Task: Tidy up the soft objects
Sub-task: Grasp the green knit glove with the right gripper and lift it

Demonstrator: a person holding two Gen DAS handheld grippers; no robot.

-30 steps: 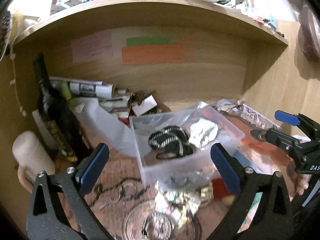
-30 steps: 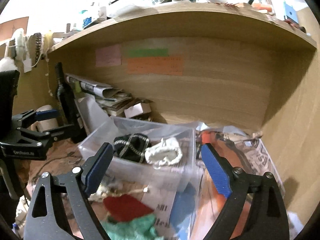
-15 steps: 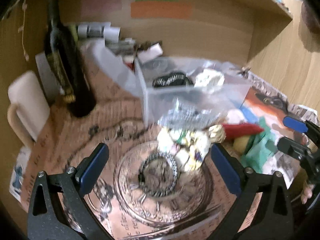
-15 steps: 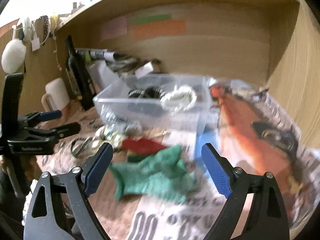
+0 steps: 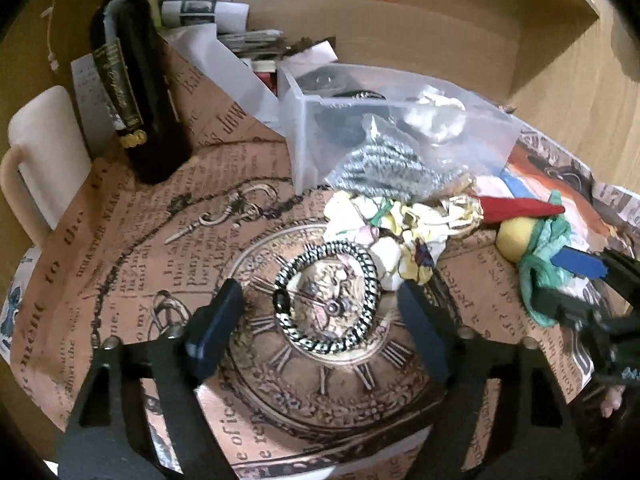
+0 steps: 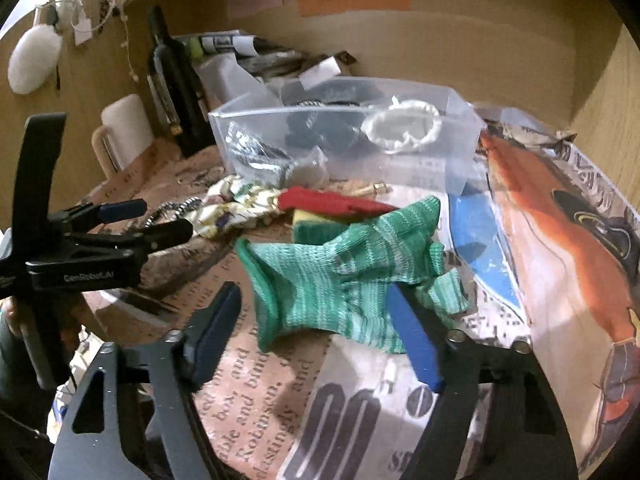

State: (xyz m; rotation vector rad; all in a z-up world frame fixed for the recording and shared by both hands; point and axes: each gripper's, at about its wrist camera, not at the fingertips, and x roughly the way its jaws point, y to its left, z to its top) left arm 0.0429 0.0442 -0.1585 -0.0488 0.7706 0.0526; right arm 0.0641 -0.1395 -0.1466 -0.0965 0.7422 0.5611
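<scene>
A clear plastic bin already holds a white scrunchie, so it looks like the collecting place; the loose soft things lie in front of it on the paper-covered tabletop. The left claw, released, brackets a black-and-white braided hair tie. The right claw, also released, straddles a green knit glove.
</scene>
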